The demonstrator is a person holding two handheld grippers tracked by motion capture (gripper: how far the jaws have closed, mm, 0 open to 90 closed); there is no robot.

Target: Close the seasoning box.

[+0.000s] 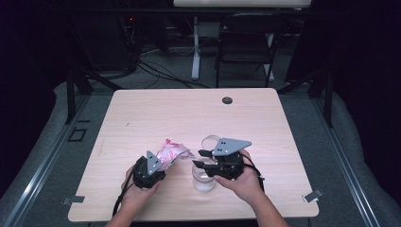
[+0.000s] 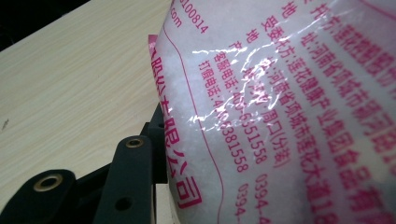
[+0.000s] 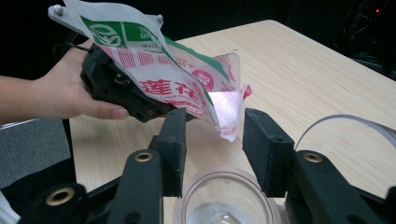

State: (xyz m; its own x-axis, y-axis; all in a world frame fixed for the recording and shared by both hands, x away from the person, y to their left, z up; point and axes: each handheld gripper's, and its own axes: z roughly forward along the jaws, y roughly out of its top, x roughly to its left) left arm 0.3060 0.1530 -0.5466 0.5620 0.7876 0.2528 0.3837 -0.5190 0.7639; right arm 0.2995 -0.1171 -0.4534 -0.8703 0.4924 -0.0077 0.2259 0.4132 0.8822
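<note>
My left gripper (image 1: pixel 162 164) is shut on a white plastic bag (image 1: pixel 173 151) printed in pink and green, held tilted above the table. In the left gripper view the bag (image 2: pixel 289 116) shows white grains inside. The bag's low corner (image 3: pixel 229 122) points toward a clear round cup (image 1: pixel 204 178) standing on the table. My right gripper (image 3: pixel 215 128) is open, its jaws apart just above the cup's (image 3: pixel 224 198) rim. A little white material lies at the cup's bottom. In the high view the right gripper (image 1: pixel 202 159) sits right of the bag.
The wooden table (image 1: pixel 189 113) has a black round grommet (image 1: pixel 227 100) near its far edge. A clear curved strip (image 3: pixel 345 122) lies just beyond the right gripper. Metal clips (image 1: pixel 313 195) sit at the front corners. A black chair (image 1: pixel 246 42) stands behind the table.
</note>
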